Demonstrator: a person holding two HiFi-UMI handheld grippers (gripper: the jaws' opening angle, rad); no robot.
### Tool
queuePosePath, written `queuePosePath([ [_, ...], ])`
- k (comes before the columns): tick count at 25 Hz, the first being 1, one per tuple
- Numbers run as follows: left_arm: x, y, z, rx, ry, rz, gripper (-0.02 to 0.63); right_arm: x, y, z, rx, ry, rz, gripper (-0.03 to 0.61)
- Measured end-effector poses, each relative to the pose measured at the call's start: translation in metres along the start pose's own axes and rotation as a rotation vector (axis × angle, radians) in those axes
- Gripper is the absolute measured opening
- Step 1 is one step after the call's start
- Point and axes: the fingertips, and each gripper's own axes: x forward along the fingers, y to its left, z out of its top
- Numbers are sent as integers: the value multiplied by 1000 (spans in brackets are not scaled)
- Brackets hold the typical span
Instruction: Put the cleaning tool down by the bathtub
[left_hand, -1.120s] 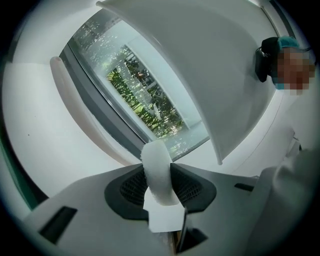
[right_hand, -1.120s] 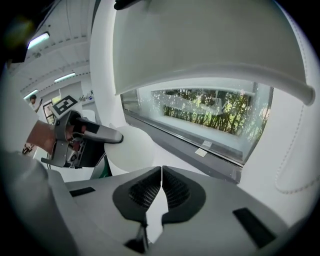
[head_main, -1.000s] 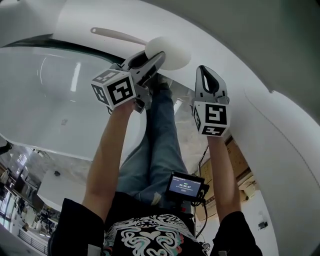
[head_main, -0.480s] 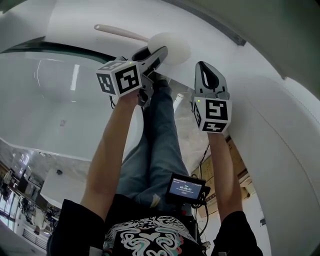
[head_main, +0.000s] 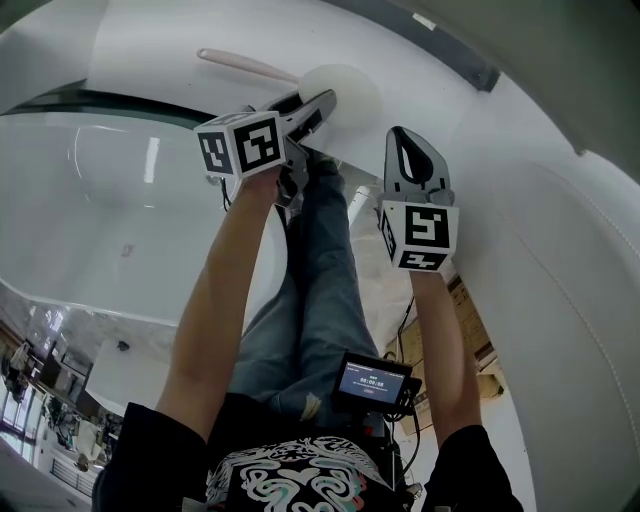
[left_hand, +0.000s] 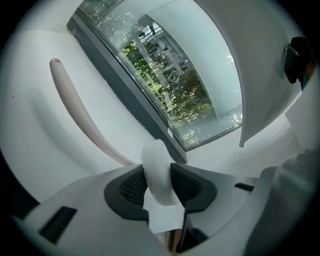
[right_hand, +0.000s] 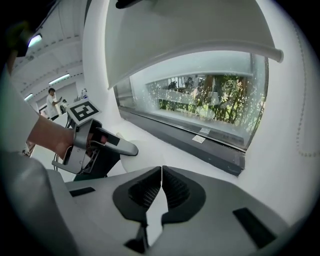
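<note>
The cleaning tool is a round white pad on a long pale pink handle. My left gripper is shut on the pad's rim, and the handle sticks out to the left over the white ledge. In the left gripper view the pad's edge is pinched between the dark pads, and the handle curves away up-left. Whether the tool touches the ledge I cannot tell. My right gripper hangs just right of the pad, shut with nothing in it; its jaws meet in the right gripper view.
The white bathtub fills the left of the head view. A dark-framed window runs along the ledge beyond the tool. The person's jeans legs stand below the grippers. A small screen device hangs at the waist.
My left gripper and the tool have shifted up the picture and slightly right, farther out over the ledge. The right gripper has barely moved.
</note>
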Motion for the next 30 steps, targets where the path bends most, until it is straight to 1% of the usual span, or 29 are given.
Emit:
queuePosePath([
  [5,12,-1,3,-8,16,-10,141,2,-3,2,7,1,5,28],
  [8,15,2,2,-5,25,-14,141,5,-5,2,8,-9,-15,28],
  [16,22,15,8,-48,14,-24,141,10,-11,6,2,-31,-41,28],
  [21,26,17,12,-42,11,-28,143,9,-12,7,21,-57,-32,28],
  [25,33,16,9,-75,27,-59,141,11,-6,1,12,-36,-12,28],
  [30,36,23,7,-113,33,-61,143,14,-2,2,11,-42,-1,28],
])
